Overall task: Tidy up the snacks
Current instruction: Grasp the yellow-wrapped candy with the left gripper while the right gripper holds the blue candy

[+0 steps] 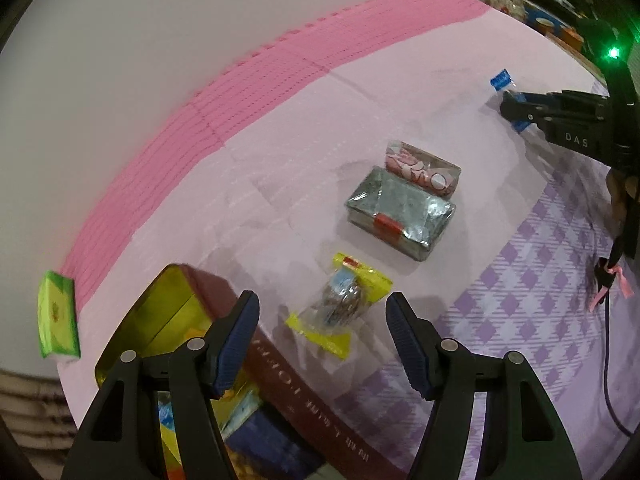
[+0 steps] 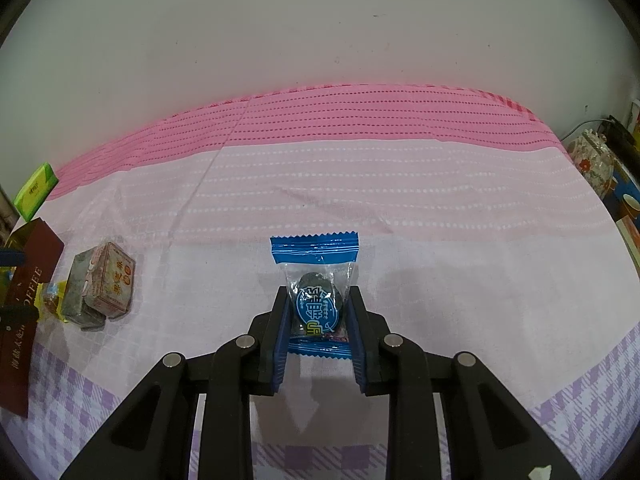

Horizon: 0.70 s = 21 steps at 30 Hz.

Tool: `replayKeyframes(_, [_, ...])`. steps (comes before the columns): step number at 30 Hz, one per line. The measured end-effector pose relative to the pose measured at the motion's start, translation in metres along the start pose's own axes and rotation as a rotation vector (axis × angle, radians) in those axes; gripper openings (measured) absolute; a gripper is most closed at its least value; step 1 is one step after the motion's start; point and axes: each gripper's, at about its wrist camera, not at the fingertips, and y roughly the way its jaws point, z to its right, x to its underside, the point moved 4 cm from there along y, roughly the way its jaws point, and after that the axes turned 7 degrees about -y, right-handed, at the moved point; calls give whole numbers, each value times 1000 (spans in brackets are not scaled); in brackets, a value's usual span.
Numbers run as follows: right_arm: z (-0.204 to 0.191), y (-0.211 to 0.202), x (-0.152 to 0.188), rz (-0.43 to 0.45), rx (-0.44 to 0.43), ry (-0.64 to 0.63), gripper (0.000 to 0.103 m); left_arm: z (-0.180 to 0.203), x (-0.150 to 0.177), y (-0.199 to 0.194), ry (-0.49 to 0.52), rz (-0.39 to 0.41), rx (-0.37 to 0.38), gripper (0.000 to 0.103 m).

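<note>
My right gripper (image 2: 318, 312) is shut on a blue-ended clear snack packet (image 2: 316, 280), held just above the pink cloth; it also shows in the left wrist view (image 1: 502, 80) at the far right. My left gripper (image 1: 322, 320) is open, its fingers either side of a yellow-ended snack packet (image 1: 340, 306) that lies on the cloth. Just beyond lie a silver wrapped block with a red tab (image 1: 400, 210) and a pink-printed packet (image 1: 424, 170). A dark red coffee tin (image 1: 224, 312) with a gold inside stands open at my left and holds several packets.
A green box (image 1: 58, 316) sits at the left edge of the bed by the wall. The cloth (image 2: 360, 200) turns bright pink toward the wall and purple checked toward me. Clutter and a cup (image 2: 630, 204) stand beyond the right edge.
</note>
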Motion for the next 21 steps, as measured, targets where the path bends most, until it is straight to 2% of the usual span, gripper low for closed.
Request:
replayKeyframes(7, [0, -2, 0, 2, -8, 5, 25, 1, -10, 22, -3, -43, 22, 65])
replayKeyframes(14, [1, 0, 0, 1, -12, 8, 26, 4, -11, 36, -30, -90, 73, 43])
replayKeyframes(21, [1, -1, 0, 1, -13, 8, 26, 11, -3, 35, -64, -119, 102, 32])
